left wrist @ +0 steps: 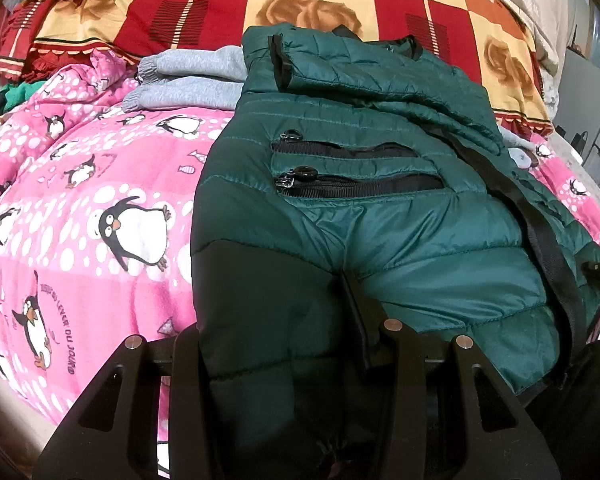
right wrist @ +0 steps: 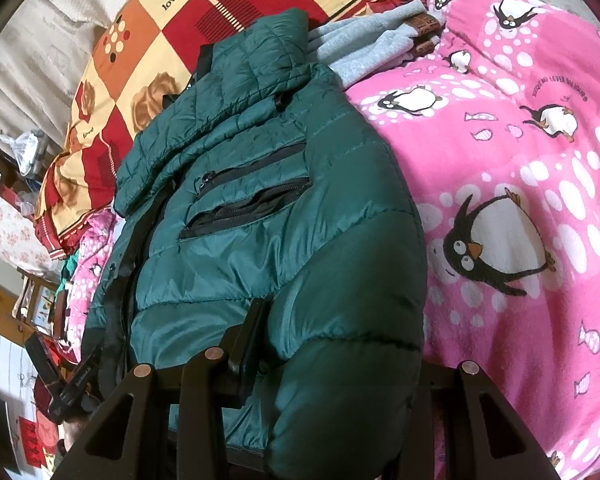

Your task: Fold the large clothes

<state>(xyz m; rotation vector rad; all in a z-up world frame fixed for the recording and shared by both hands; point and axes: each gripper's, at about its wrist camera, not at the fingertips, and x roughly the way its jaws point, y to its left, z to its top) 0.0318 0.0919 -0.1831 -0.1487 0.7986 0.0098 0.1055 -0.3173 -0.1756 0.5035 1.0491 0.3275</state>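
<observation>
A: How far along is the fold?

B: The green puffer jacket (left wrist: 380,216) lies on the pink penguin blanket (left wrist: 80,208), a sleeve folded across its top; the lengthwise fold looks unfinished.

A: And the jaws?

B: The left gripper (left wrist: 276,320) and right gripper (right wrist: 340,340) each pinch a thick jacket fold near the blanket's near edge.

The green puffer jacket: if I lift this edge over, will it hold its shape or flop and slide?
Probably floppy: the green puffer jacket sags in soft quilted folds. Its shiny shell looks slippery, so layers may slide. Puffy fill likely springs back, resisting a flat fold on the pink penguin blanket.
</observation>
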